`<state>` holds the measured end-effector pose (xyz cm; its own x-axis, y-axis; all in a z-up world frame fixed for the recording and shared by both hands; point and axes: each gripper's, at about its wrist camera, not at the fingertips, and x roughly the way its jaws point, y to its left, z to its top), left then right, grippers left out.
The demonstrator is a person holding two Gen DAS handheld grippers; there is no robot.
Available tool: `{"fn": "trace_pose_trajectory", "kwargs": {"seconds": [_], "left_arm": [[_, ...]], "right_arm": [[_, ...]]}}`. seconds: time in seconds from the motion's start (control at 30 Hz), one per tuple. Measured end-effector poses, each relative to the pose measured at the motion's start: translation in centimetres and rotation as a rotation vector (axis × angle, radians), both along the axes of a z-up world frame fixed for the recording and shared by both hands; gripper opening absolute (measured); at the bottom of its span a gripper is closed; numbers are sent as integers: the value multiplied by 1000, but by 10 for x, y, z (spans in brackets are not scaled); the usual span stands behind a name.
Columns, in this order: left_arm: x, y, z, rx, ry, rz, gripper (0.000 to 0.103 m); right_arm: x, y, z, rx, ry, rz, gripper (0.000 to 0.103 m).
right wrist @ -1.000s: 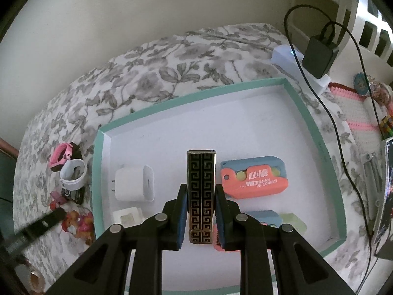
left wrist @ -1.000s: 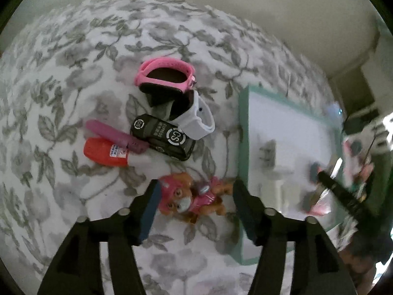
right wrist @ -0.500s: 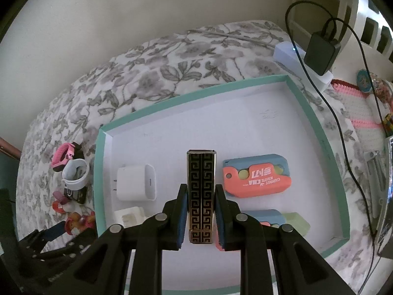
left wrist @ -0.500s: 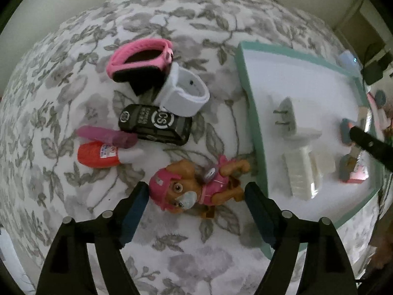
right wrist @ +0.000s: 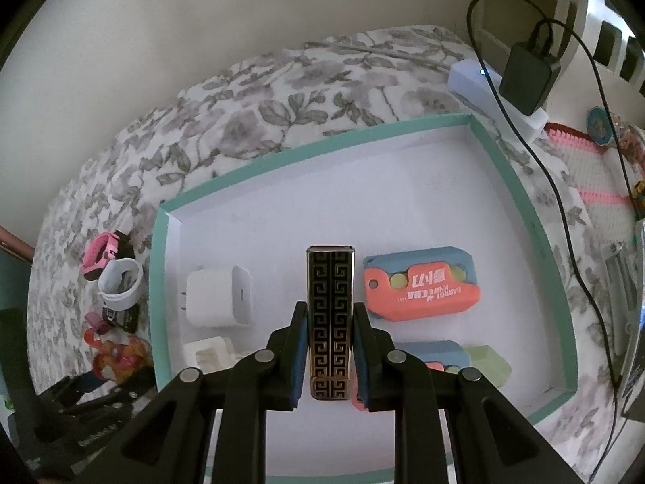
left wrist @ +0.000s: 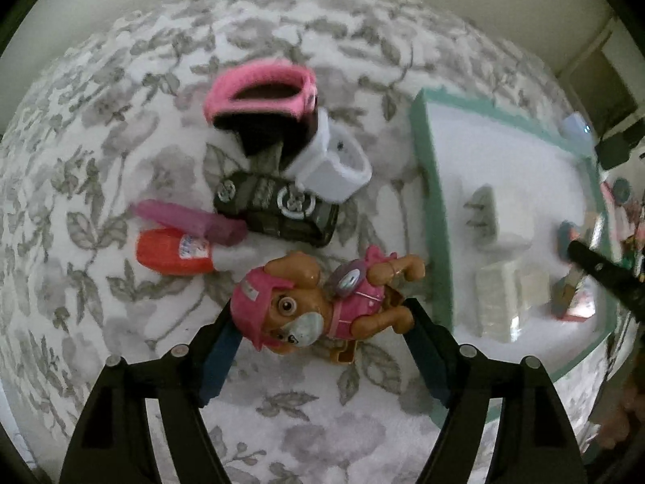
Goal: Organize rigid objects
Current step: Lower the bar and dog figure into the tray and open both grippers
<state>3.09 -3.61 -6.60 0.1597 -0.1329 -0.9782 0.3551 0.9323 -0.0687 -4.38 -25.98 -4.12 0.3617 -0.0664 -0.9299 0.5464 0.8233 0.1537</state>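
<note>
My left gripper point(left wrist: 318, 322) is open, its jaws either side of a pink-clad toy dog point(left wrist: 318, 306) lying on the floral cloth. Behind it lie a black toy car point(left wrist: 278, 205), a red and purple tube point(left wrist: 177, 242), a white band point(left wrist: 334, 165) and a pink band point(left wrist: 258, 97). My right gripper point(right wrist: 328, 318) is shut on a black and gold patterned bar point(right wrist: 330, 306), held over the teal-rimmed tray point(right wrist: 318, 149). The tray holds a white charger point(right wrist: 217, 294), an orange and blue toy knife point(right wrist: 423, 286) and other small pieces.
The tray's rim point(left wrist: 435, 218) lies just right of the toy dog. A black charger point(right wrist: 528, 76) on a white power strip and its cable run along the tray's far right. A knitted mat point(right wrist: 592, 177) lies further right.
My left gripper has moved in closer over the toy dog, which now sits between the open jaws. My right gripper still holds the patterned bar over the tray, barely shifted.
</note>
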Motion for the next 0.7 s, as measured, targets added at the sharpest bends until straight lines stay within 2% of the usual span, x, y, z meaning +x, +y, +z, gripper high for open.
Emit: {"fn": "trace_pose_trajectory", "kwargs": {"seconds": [0.13,0.27,0.47,0.57,0.7], "left_arm": [[0,-12,32,-97,-72,-27,79],[-12,-40,43,-161,-108,-107,79],[-30,-87,40,-204,-139,-235,79],[-37,-99,36,-213,-119,-259,79],[-39,-103,34,-179,-141,-271,80]], "right_arm": [[-2,-3,5,-3,-13,-8,22],[-3,-6,6,-34,1,-14,22],[-10,-20,-2,-15,19,-61,22],[-14,-27,-3,-16,22,-83,22],[-18,-33,-4,-19,23,-116,25]]}}
